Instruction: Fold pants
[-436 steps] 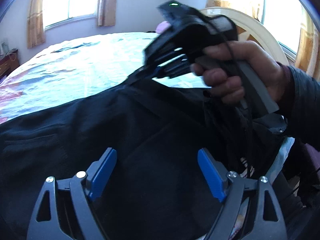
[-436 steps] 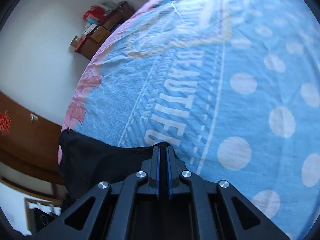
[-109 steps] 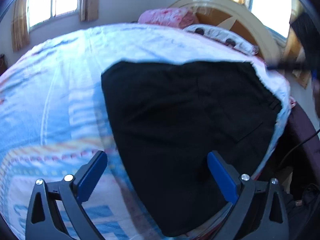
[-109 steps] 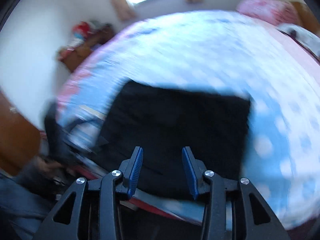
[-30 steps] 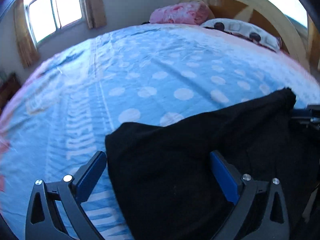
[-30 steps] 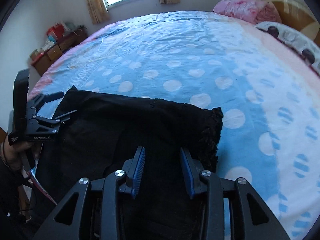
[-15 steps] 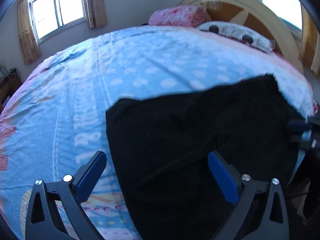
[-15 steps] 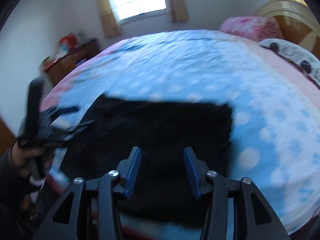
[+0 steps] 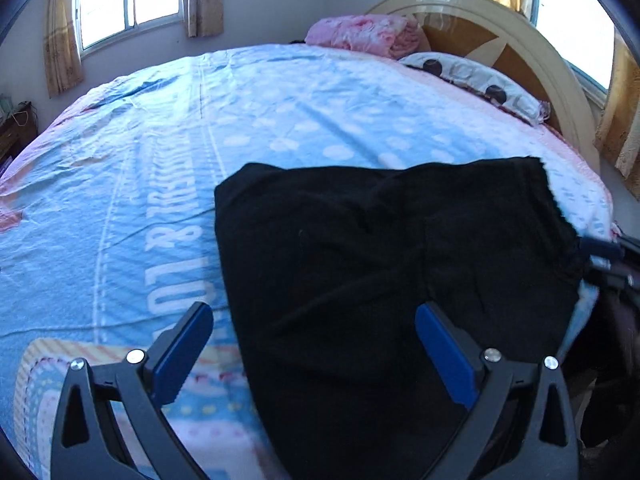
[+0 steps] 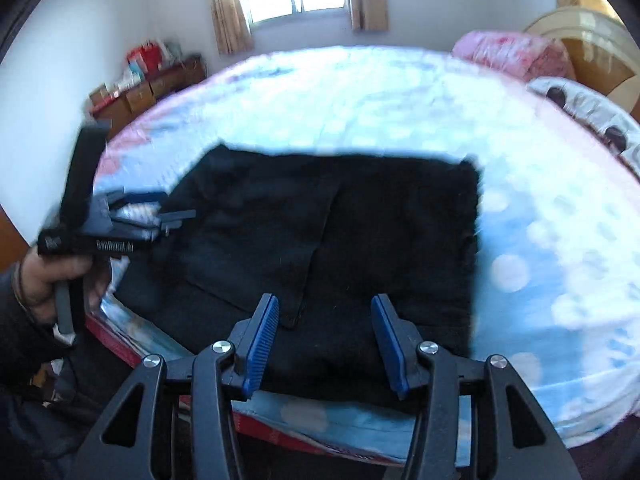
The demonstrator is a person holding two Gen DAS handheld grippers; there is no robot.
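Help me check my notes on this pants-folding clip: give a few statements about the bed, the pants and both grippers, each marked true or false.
1. The black pants lie folded on the blue dotted bedspread. True.
2. The right gripper is clamped on the pants. False: its jaws are apart, nothing between them.
3. The left gripper is open and empty. True.
4. The pink blanket lies on the pants. False: it is by the headboard, far from them.
5. The pants hang in the air. False: they rest on the bed.
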